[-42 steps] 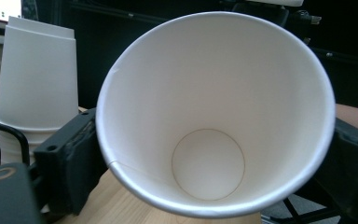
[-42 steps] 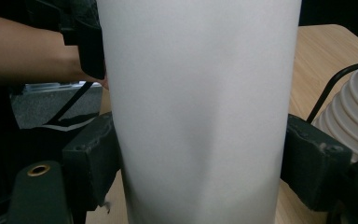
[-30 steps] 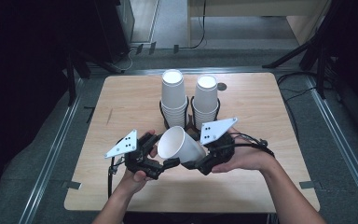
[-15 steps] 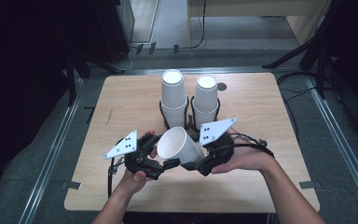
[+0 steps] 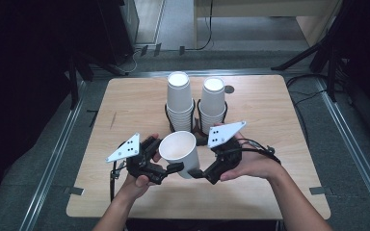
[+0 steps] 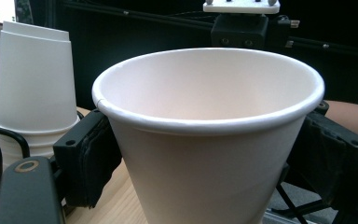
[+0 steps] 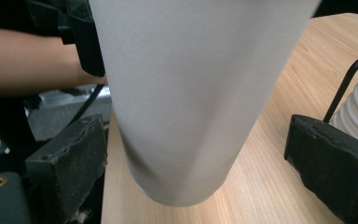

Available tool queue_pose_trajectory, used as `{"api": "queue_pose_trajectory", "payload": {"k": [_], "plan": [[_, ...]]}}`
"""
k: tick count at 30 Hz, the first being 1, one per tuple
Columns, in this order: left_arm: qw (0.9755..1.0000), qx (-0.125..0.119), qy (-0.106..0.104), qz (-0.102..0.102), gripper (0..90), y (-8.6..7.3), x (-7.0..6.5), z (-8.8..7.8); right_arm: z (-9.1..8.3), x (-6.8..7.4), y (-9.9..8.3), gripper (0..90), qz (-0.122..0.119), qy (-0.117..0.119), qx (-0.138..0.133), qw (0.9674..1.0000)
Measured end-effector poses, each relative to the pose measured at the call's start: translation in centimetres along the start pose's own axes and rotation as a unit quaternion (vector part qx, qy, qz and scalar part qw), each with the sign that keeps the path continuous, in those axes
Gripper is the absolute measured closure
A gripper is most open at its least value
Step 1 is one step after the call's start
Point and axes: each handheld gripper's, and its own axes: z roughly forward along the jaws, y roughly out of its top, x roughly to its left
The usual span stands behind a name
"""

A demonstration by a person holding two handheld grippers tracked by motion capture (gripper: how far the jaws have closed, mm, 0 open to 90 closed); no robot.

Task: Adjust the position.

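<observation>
Cup (image 5: 179, 151), white paper, sits between both grippers near the front-middle of the table (image 5: 279, 120), tilted w/ its mouth up and toward the camera in the high view. Left gripper (image 5: 166, 168) is at its left side, right gripper (image 5: 200, 172) at its right, both low on the cup wall.

Left gripper view: cup (image 6: 209, 135) is close up, rim and inside visible, inside looks empty. Black pads sit against the wall on both sides just under the rim, so the left jaws are clamped on the cup.

Right gripper view: cup wall (image 7: 191, 93) and base between the two black jaws, but there's a clear gap on each side, so the right jaws are apart, not touching it. Cup base is just above the wood; can't tell if it touches.

Behind the cup, two stacks of white cups stand upright in a black wire holder (image 5: 169, 115) at table centre: left stack (image 5: 179, 101), right stack (image 5: 212, 103), side by side, just apart. Grey plates on top of each gripper. Person's forearms come in from the bottom edge.
</observation>
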Motion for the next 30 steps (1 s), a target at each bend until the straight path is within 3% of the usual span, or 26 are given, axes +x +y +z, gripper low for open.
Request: {"api": "queue_pose_trajectory", "payload": {"k": [14,17,20,26,30], "plan": [[0.9999,0.013,0.001,0.010,14.0,0.3,-0.1,0.2,1.3,0.2,-0.7,3.6,0.021,0.013,-0.028,0.9993],[0.9999,0.013,0.000,0.010,14.0,0.3,-0.2,0.2,1.5,0.3,-0.8,7.8,0.015,0.012,-0.029,0.9994],[0.9998,0.016,0.001,0.015,13.9,0.4,-0.3,0.3,1.6,0.5,-0.8,21.1,0.009,0.008,-0.032,0.9994],[0.9996,0.024,0.005,0.014,11.6,0.2,-0.3,0.5,1.8,0.5,-1.1,22.0,0.007,0.005,-0.030,0.9995],[0.9996,0.024,0.007,0.012,2.1,0.3,-0.4,0.5,1.9,0.5,-1.3,22.1,0.006,-0.003,-0.032,0.9995]]}}
